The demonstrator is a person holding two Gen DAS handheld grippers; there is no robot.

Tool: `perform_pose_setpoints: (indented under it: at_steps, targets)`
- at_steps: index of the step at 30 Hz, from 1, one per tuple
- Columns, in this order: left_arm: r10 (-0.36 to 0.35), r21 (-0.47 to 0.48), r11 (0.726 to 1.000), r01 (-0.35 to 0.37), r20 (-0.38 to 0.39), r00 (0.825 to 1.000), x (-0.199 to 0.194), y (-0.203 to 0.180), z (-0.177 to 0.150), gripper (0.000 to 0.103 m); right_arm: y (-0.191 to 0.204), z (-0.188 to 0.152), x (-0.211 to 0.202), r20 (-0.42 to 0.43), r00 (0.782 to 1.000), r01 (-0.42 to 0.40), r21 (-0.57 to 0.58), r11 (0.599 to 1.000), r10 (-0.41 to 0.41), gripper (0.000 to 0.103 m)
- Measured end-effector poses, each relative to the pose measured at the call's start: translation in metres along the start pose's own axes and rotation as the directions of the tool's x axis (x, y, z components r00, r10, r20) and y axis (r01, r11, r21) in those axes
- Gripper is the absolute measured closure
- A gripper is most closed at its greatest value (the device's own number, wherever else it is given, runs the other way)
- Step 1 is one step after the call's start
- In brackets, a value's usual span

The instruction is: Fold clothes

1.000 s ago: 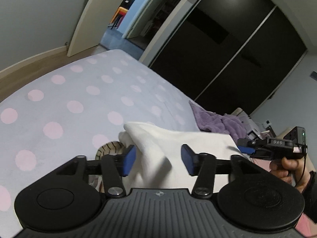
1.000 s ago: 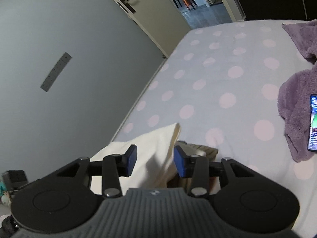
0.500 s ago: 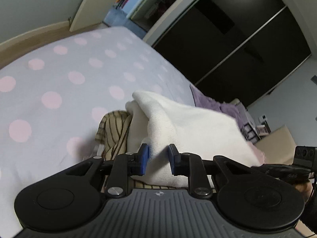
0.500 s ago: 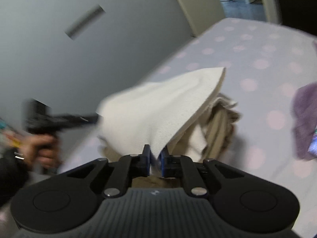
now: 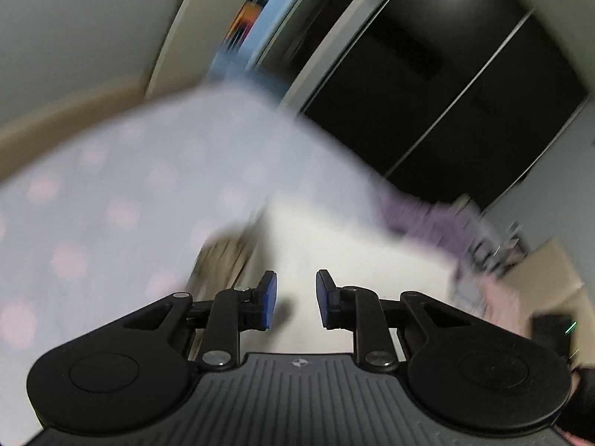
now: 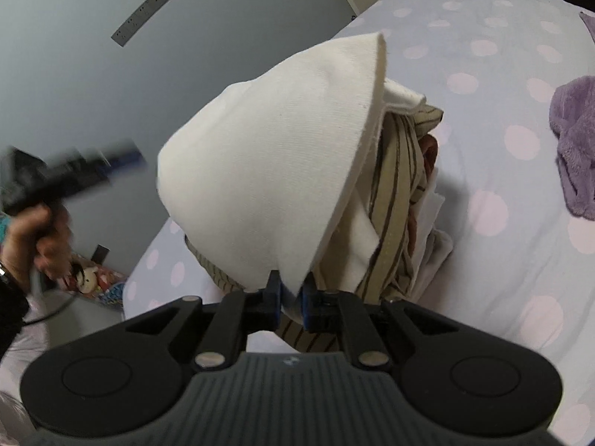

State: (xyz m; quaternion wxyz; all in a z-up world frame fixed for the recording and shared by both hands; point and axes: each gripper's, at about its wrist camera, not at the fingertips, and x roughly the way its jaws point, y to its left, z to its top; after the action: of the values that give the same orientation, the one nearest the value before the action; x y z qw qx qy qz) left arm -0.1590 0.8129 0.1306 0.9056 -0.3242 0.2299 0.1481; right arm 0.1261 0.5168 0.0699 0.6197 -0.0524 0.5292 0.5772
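A cream white cloth is pulled up into a tent over a pile of clothes on the polka-dot bed. My right gripper is shut on the cloth's near lower edge. A beige striped garment hangs under it. In the right wrist view my left gripper is blurred, its tip just off the cloth's left corner. The left wrist view is smeared by motion. There my left gripper has its jaws opening, a clear gap between the pads and the cloth beyond and below them.
A purple fleece towel lies at the bed's right side. A person's hand holds the left gripper near the grey wall. Toys lie on the floor at the left. Dark sliding wardrobe doors and a cardboard box stand beyond the bed.
Both grippers closed on the white cloth. The right one dropped lower and now holds the cloth up, steeper. The left jaws have parted a little and that hand is moving fast.
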Motion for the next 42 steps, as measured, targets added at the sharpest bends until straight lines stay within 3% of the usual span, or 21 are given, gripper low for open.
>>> perform_pose_setpoints:
  at_steps: [1, 3, 5, 7, 8, 10, 12, 14, 16, 18, 19, 21, 23, 25, 27, 30, 39, 40, 42]
  targets:
    - [-0.023, 0.028, 0.999, 0.023, 0.015, 1.000, 0.007, -0.011, 0.006, 0.077, -0.001, -0.001, 0.001, 0.001, 1.000, 0.005, -0.001, 1.000, -0.005, 0.091]
    - [-0.036, 0.097, 0.995, 0.034, 0.019, 0.999, 0.031, -0.033, 0.012, 0.057, -0.002, -0.002, 0.002, 0.013, 1.000, 0.008, 0.003, 1.000, -0.008, 0.091]
    - [0.034, 0.187, 0.982, -0.033, -0.005, 0.999, 0.066, -0.047, 0.003, 0.058, -0.003, -0.003, 0.002, 0.030, 0.999, 0.012, 0.004, 1.000, -0.012, 0.089]
    - [0.158, 0.233, 0.962, -0.141, -0.054, 0.986, 0.106, -0.049, -0.017, 0.065, 0.004, -0.006, 0.000, 0.057, 0.998, 0.037, -0.034, 0.999, -0.035, 0.086]
    - [0.196, 0.235, 0.957, -0.170, -0.088, 0.977, 0.122, -0.046, -0.030, 0.068, 0.011, -0.009, -0.003, 0.069, 0.996, 0.057, -0.070, 0.996, -0.052, 0.085]
    - [0.230, 0.225, 0.951, -0.212, -0.060, 0.971, 0.127, -0.047, -0.048, 0.068, 0.032, -0.011, -0.014, 0.119, 0.984, 0.151, -0.183, 0.971, -0.130, 0.080]
    - [0.242, 0.206, 0.951, -0.232, -0.026, 0.970, 0.121, -0.049, -0.059, 0.067, 0.060, -0.009, -0.027, 0.242, 0.954, 0.249, -0.302, 0.920, -0.178, 0.080]
    - [0.233, 0.179, 0.957, -0.227, -0.014, 0.972, 0.118, -0.046, -0.059, 0.067, 0.088, -0.005, -0.036, 0.377, 0.908, 0.337, -0.393, 0.856, -0.185, 0.073]
    - [0.225, 0.152, 0.964, -0.220, -0.017, 0.974, 0.117, -0.040, -0.058, 0.066, 0.105, 0.007, -0.022, 0.453, 0.871, 0.396, -0.417, 0.818, -0.191, 0.056]
    - [0.211, 0.146, 0.968, -0.206, -0.015, 0.977, 0.115, -0.034, -0.056, 0.066, 0.118, 0.020, 0.001, 0.508, 0.833, 0.463, -0.428, 0.776, -0.217, 0.056]
    - [0.204, 0.143, 0.969, -0.200, -0.016, 0.979, 0.115, -0.031, -0.055, 0.066, 0.120, 0.028, 0.017, 0.505, 0.827, 0.487, -0.427, 0.762, -0.246, 0.057]
    - [0.184, 0.135, 0.974, -0.180, -0.017, 0.983, 0.115, -0.021, -0.051, 0.066, 0.114, 0.042, 0.041, 0.471, 0.849, 0.450, -0.411, 0.793, -0.239, 0.059]
    - [0.159, 0.132, 0.979, -0.156, -0.014, 0.987, 0.117, -0.011, -0.052, 0.066, 0.093, 0.042, 0.063, 0.450, 0.854, 0.448, -0.383, 0.808, -0.260, 0.063]
    - [0.122, 0.113, 0.987, -0.115, -0.061, 0.991, 0.128, 0.004, -0.054, 0.073, 0.068, 0.036, 0.085, 0.429, 0.853, 0.466, -0.367, 0.805, -0.299, 0.063]
    - [0.086, 0.091, 0.993, -0.077, -0.103, 0.991, 0.140, 0.017, -0.059, 0.088, 0.044, 0.023, 0.103, 0.403, 0.856, 0.470, -0.347, 0.812, -0.324, 0.064]
    - [0.032, 0.074, 0.997, -0.025, -0.096, 0.995, 0.155, 0.029, -0.078, 0.091, 0.012, 0.009, 0.110, 0.381, 0.867, 0.436, -0.266, 0.860, -0.322, 0.064]
    - [0.111, 0.149, 0.984, -0.095, -0.104, 0.988, 0.141, -0.002, -0.076, 0.090, 0.042, 0.014, 0.094, 0.342, 0.849, 0.495, -0.249, 0.833, -0.403, 0.061]
    - [0.118, 0.149, 0.983, -0.104, -0.087, 0.989, 0.134, -0.007, -0.075, 0.088, 0.046, 0.016, 0.089, 0.350, 0.851, 0.490, -0.259, 0.833, -0.392, 0.061]
    - [0.132, 0.150, 0.981, -0.123, -0.055, 0.990, 0.121, -0.017, -0.074, 0.070, 0.052, 0.022, 0.077, 0.378, 0.858, 0.461, -0.269, 0.845, -0.348, 0.061]
